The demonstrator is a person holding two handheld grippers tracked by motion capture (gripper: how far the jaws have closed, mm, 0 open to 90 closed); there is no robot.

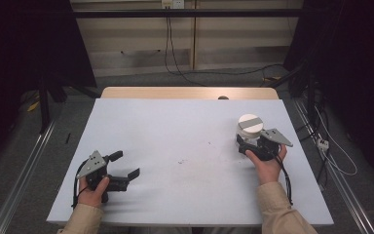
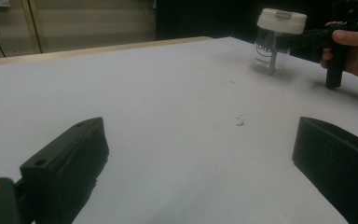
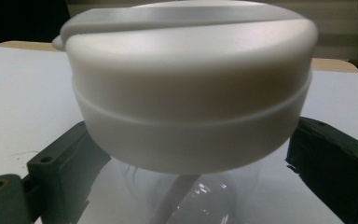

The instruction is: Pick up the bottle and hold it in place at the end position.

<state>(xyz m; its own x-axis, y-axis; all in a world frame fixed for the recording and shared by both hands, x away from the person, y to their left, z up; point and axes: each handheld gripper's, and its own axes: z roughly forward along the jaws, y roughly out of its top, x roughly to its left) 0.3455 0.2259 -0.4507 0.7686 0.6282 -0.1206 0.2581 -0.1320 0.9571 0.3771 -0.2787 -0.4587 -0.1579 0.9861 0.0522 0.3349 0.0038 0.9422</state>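
While the left gripper rests low at the near left of the desk with its jaws spread and nothing between them, the right gripper sits farther off at the right, its jaws on either side of a clear jar just below the white lid; whether they press the glass or only flank it cannot be told. The jar stands upright on the desk's right half. Faint smudges mark the bare middle between the grippers. Beyond the far edge, cables hang down the wall.
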